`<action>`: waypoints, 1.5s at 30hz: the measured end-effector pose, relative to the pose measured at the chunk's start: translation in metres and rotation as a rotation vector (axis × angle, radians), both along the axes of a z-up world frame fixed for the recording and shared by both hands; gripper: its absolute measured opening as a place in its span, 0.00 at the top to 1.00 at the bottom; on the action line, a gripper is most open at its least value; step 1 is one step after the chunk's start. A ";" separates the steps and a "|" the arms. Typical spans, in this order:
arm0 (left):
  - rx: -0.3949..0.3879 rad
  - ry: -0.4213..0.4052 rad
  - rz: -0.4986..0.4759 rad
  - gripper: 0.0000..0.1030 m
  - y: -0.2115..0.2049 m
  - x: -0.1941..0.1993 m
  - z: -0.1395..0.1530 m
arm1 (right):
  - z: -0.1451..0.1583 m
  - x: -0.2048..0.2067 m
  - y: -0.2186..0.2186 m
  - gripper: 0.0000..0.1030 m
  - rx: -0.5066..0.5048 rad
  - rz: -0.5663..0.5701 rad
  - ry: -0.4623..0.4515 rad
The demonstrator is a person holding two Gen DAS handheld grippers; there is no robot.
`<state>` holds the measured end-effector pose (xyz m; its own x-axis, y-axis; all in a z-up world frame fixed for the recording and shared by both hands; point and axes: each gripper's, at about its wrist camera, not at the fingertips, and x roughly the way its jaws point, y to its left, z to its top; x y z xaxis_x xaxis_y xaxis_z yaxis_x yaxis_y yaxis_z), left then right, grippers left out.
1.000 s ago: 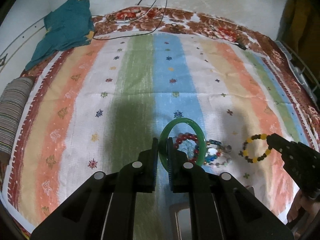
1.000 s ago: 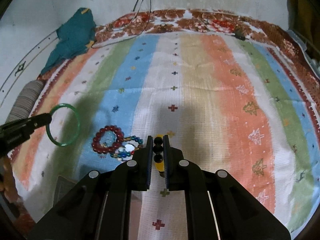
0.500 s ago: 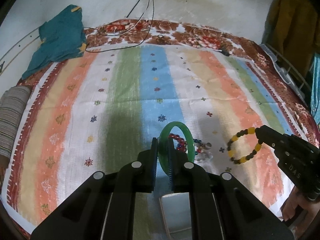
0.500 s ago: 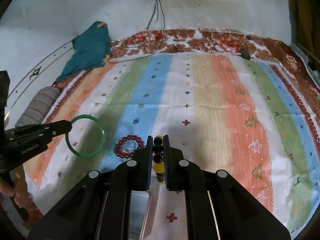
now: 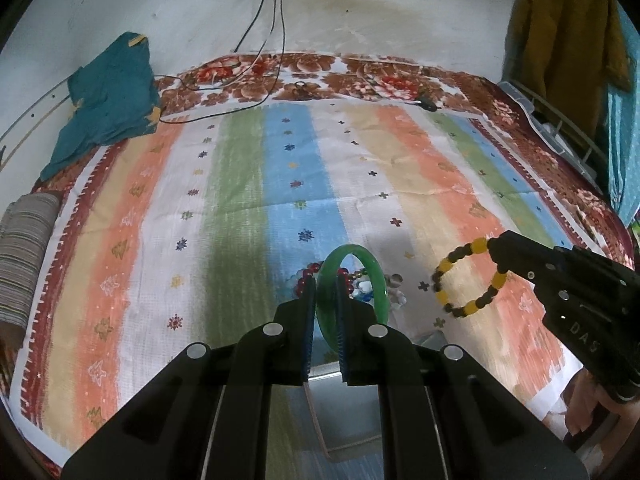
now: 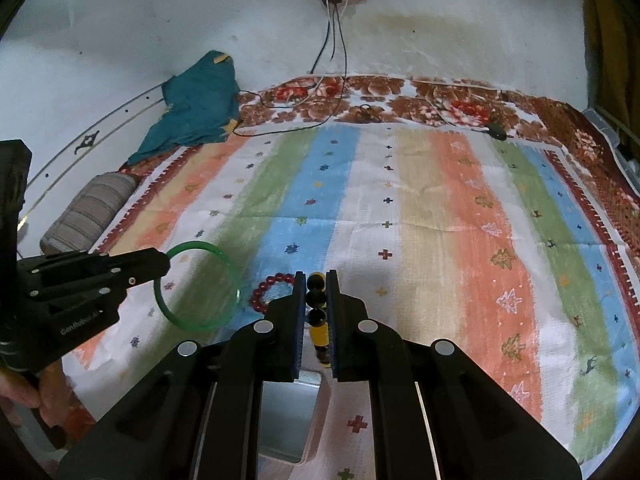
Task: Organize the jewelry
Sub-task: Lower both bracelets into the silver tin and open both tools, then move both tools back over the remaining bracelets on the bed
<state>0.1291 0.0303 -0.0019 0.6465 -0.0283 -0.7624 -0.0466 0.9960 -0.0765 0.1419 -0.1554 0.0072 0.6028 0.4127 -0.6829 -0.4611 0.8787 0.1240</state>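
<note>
My left gripper (image 5: 326,284) is shut on a green bangle (image 5: 376,276) and holds it in the air above the striped bedspread; the bangle also shows in the right wrist view (image 6: 224,260). My right gripper (image 6: 317,288) is shut on a yellow and black bead bracelet (image 6: 319,332), which hangs from its tip in the left wrist view (image 5: 466,280). A red bead bracelet (image 6: 270,284) and a small heap of mixed beads (image 5: 362,286) lie on the bedspread below. A box with a mirrored lid (image 5: 344,412) sits under both grippers.
The striped bedspread (image 5: 248,200) covers the bed. A teal cloth (image 5: 108,100) lies at the far left corner, a striped roll (image 5: 24,256) at the left edge. Cables (image 5: 224,114) run from a wall socket. Clothes hang at the right (image 5: 568,32).
Both grippers have risen and pulled back with their bracelets, so more of the wall and the box below show. The jewellery on the bedspread has not moved.
</note>
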 end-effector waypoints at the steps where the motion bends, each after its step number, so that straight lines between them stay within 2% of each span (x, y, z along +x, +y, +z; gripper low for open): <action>1: 0.002 -0.002 -0.002 0.91 -0.001 -0.002 0.001 | 0.000 -0.003 0.001 0.89 -0.004 0.005 -0.002; 13: 0.044 -0.014 -0.025 0.91 -0.012 -0.026 0.002 | 0.001 -0.030 0.010 0.89 -0.015 0.043 -0.014; 26: 0.027 0.018 -0.031 0.90 -0.013 -0.045 -0.007 | -0.008 -0.050 0.008 0.89 0.007 0.072 0.033; 28: 0.037 0.021 -0.016 0.85 -0.014 -0.044 -0.008 | -0.009 -0.052 0.009 0.86 0.003 0.081 0.041; 29: 0.046 0.017 -0.003 0.70 -0.013 -0.043 -0.008 | -0.011 -0.052 0.009 0.73 -0.007 0.073 0.039; 30: 0.052 0.012 0.012 0.62 -0.011 -0.041 -0.007 | -0.011 -0.051 0.009 0.64 -0.017 0.065 0.033; 31: 0.053 0.011 0.024 0.62 -0.009 -0.040 -0.007 | -0.012 -0.050 0.008 0.55 -0.025 0.055 0.028; 36: 0.028 0.036 0.088 0.57 0.011 -0.031 -0.011 | -0.019 -0.037 0.001 0.55 -0.047 0.022 0.054; 41: -0.027 0.070 0.091 0.50 0.018 -0.020 -0.016 | -0.025 -0.021 -0.004 0.49 -0.038 0.003 0.097; 45: -0.013 0.089 0.078 0.49 0.016 -0.009 -0.021 | -0.031 -0.012 -0.004 0.49 -0.042 0.002 0.120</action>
